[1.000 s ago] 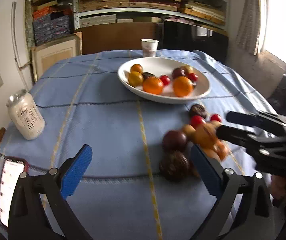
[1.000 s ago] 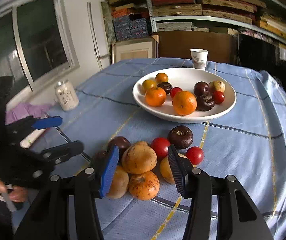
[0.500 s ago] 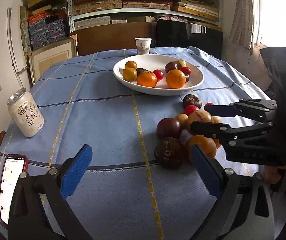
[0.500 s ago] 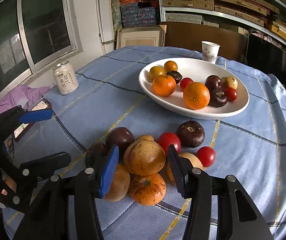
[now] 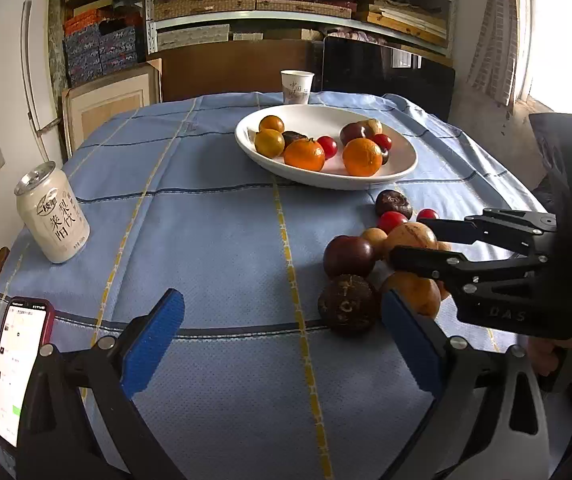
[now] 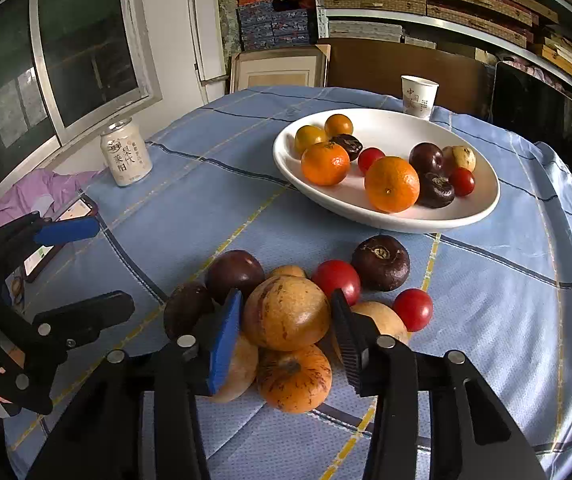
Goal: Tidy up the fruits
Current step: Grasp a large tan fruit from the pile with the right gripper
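A white bowl (image 6: 481,204) holds oranges, small tomatoes and dark fruits; it also shows in the left wrist view (image 5: 403,162). A pile of loose fruit lies on the blue cloth in front of it. My right gripper (image 6: 286,320) is open with its fingers on either side of a tan streaked fruit (image 6: 286,312) atop the pile; from the left wrist view it (image 5: 413,240) straddles that fruit (image 5: 411,236). My left gripper (image 5: 282,332) is open and empty above the cloth, left of a dark brown fruit (image 5: 345,304).
A white drink can (image 5: 52,216) stands at the left. A phone (image 5: 20,368) lies at the near left edge. A paper cup (image 5: 297,87) stands behind the bowl. Shelves and boxes fill the back wall. A purple cloth (image 6: 34,196) lies beside the table.
My right gripper has moved forward and down, so the tan fruit now sits between its fingers. My left gripper has barely moved and stays open.
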A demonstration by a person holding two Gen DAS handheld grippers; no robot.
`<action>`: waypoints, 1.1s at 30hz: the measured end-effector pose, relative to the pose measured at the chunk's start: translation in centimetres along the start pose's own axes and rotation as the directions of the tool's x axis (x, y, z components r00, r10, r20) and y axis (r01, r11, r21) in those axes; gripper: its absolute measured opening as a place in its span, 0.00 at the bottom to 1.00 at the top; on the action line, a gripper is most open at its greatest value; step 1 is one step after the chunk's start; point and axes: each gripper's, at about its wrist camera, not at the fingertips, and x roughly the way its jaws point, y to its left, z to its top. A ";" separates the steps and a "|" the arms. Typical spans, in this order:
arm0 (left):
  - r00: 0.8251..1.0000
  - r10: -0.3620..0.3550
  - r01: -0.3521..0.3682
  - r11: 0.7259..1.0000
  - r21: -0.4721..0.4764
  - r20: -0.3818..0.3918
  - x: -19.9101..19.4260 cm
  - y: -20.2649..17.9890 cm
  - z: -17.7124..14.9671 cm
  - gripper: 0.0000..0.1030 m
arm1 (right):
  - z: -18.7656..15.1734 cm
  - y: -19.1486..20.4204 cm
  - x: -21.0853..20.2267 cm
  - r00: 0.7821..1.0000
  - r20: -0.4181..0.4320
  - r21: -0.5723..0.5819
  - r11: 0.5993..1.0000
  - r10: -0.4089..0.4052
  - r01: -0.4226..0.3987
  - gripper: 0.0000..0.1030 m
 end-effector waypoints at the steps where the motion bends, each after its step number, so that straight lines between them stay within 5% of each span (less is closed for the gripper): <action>1: 1.000 0.001 -0.001 1.000 0.000 -0.001 0.0 0.0 0.0 0.94 | 0.0 -0.1 0.0 1.000 0.000 0.002 1.000 0.002 -0.002 0.43; 7: 1.000 -0.001 0.001 1.000 0.014 -0.006 0.2 -0.3 0.0 0.94 | 0.1 -0.9 -0.6 0.998 0.025 0.069 0.996 0.055 -0.057 0.42; 12: 0.997 -0.073 0.074 0.997 0.020 -0.030 0.8 -0.7 -0.1 0.94 | 0.3 -2.4 -2.3 0.993 0.093 0.134 0.988 0.067 -0.079 0.42; 19: 0.977 -0.179 0.175 0.984 -0.045 -0.113 3.2 -0.3 0.2 0.61 | 0.5 -3.3 -3.5 0.989 0.127 0.162 0.982 0.079 -0.099 0.42; 33: 0.953 -0.230 0.225 0.973 -0.045 -0.197 5.7 -1.5 0.5 0.46 | 0.5 -3.9 -4.8 0.983 0.162 0.182 0.976 0.092 -0.121 0.42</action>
